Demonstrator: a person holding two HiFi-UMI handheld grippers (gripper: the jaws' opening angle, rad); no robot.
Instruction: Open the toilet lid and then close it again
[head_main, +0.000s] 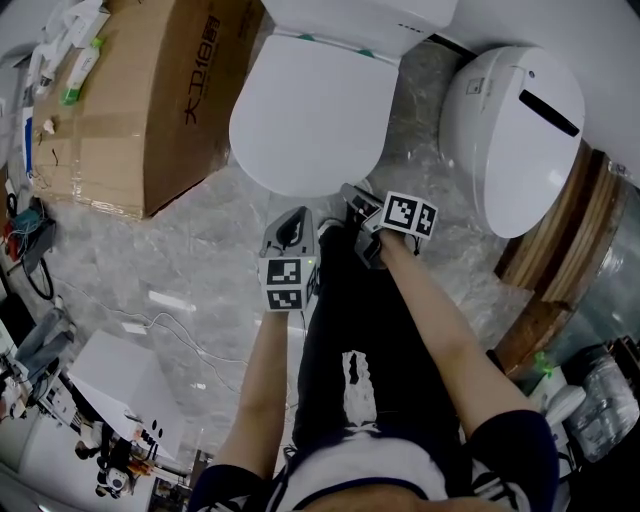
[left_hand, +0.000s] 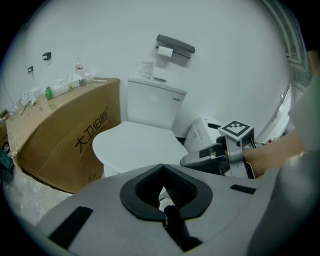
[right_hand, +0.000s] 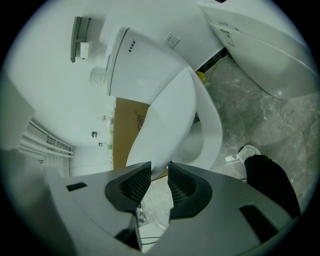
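Observation:
The white toilet lid (head_main: 305, 120) lies over the bowl in front of the tank (head_main: 360, 20). My right gripper (head_main: 350, 192) is at the lid's front edge. In the right gripper view that edge (right_hand: 162, 125) runs down between the two dark pads (right_hand: 159, 167), and a dark gap separates the lid from the bowl rim (right_hand: 215, 132). My left gripper (head_main: 297, 215) hangs just in front of the toilet, apart from it, pads closed together (left_hand: 162, 167) with nothing in them. From the left gripper view the lid (left_hand: 137, 142) looks nearly flat, with the right gripper (left_hand: 200, 159) at its near right edge.
A big cardboard box (head_main: 150, 100) stands left of the toilet. A second white toilet part (head_main: 515, 130) leans on wooden boards (head_main: 560, 250) at the right. The person's black trouser leg (head_main: 350, 330) is below the grippers. Cables and a white box (head_main: 120, 380) lie at the lower left.

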